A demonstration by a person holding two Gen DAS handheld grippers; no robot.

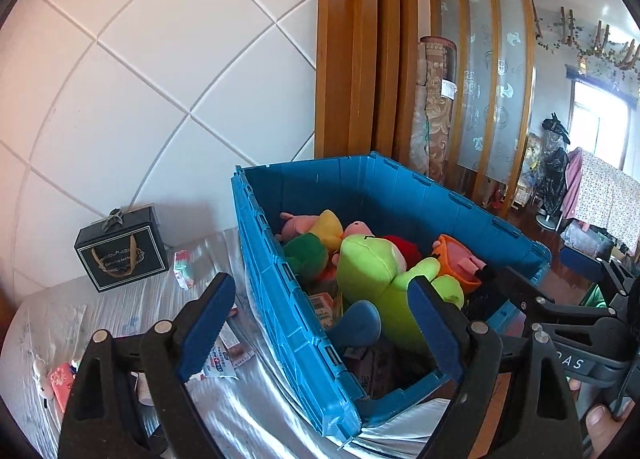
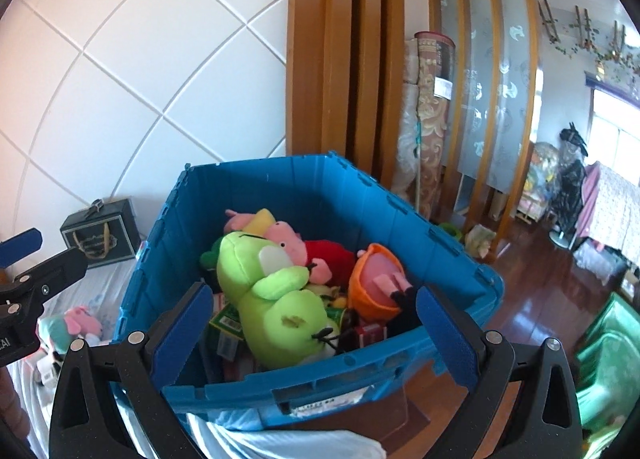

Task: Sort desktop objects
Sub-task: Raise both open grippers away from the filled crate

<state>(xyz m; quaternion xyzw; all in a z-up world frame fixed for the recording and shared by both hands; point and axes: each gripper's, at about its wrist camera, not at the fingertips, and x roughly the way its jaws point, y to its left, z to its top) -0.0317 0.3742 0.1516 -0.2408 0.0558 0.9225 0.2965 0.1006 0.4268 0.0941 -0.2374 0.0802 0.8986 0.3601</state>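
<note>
A blue plastic crate (image 1: 280,299) stands on the foil-covered table, filled with plush toys. A lime-green plush (image 1: 372,271) lies on top, beside pink, red, yellow and orange ones. My left gripper (image 1: 320,283) hovers open over the crate's near left corner with nothing between its blue pads. In the right wrist view the same crate (image 2: 360,375) and green plush (image 2: 280,299) sit just ahead. My right gripper (image 2: 314,289) is open and empty above the crate's near wall. Small packets (image 1: 228,355) and a pink packet (image 1: 62,381) lie on the table left of the crate.
A black gift box (image 1: 122,251) stands against the white tiled wall at the table's back left. A pink and teal plush (image 2: 76,325) lies left of the crate. Right of the table are a wooden floor (image 2: 532,299), a green plastic item (image 2: 604,351) and wooden partitions.
</note>
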